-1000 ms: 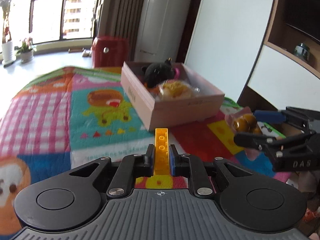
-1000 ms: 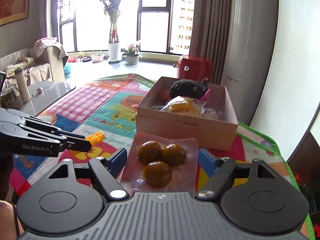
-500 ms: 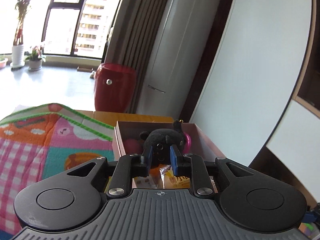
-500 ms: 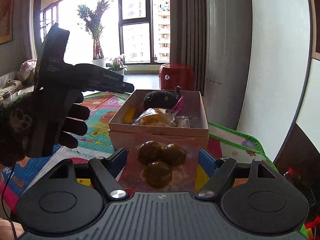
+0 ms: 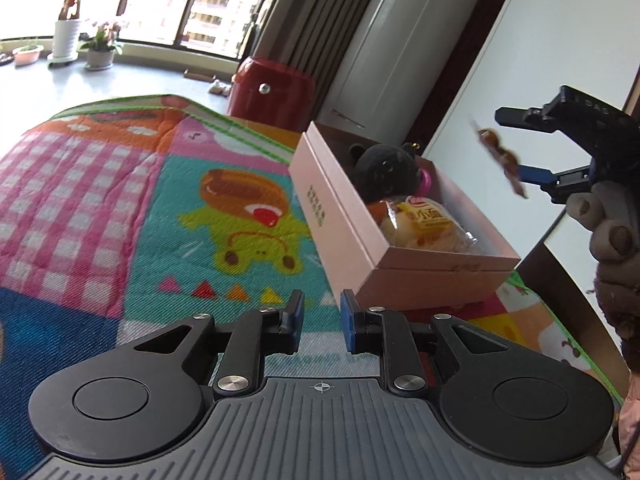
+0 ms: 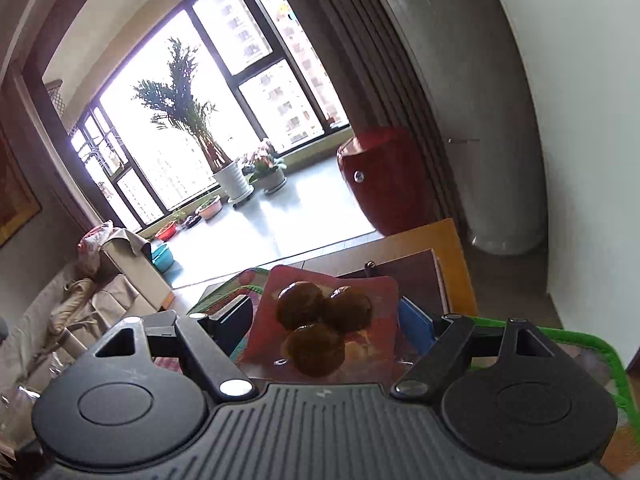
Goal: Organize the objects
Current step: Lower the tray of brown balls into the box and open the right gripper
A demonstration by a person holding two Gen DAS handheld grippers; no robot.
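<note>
My left gripper (image 5: 321, 316) is open and empty, low over the patchwork mat (image 5: 120, 200) just in front of the pink box (image 5: 408, 276). The box holds a black plush toy (image 5: 384, 172) and a wrapped bun (image 5: 424, 224). My right gripper (image 6: 324, 316) is shut on a clear packet of brown balls (image 6: 320, 320). In the left wrist view the right gripper (image 5: 516, 148) holds that packet (image 5: 498, 156) in the air above the box's right side. The yellow brick is not in view.
A red stool (image 5: 276, 88) and a white cylinder unit (image 5: 372, 52) stand behind the box. A white cabinet wall (image 5: 520, 60) is at the right. Potted plants (image 6: 224, 152) stand by the window. A sofa (image 6: 80, 300) is far left.
My left gripper let go of the yellow brick over the box, opened and drew back low over the mat. My right gripper lifted the packet up above the box and tilted.
</note>
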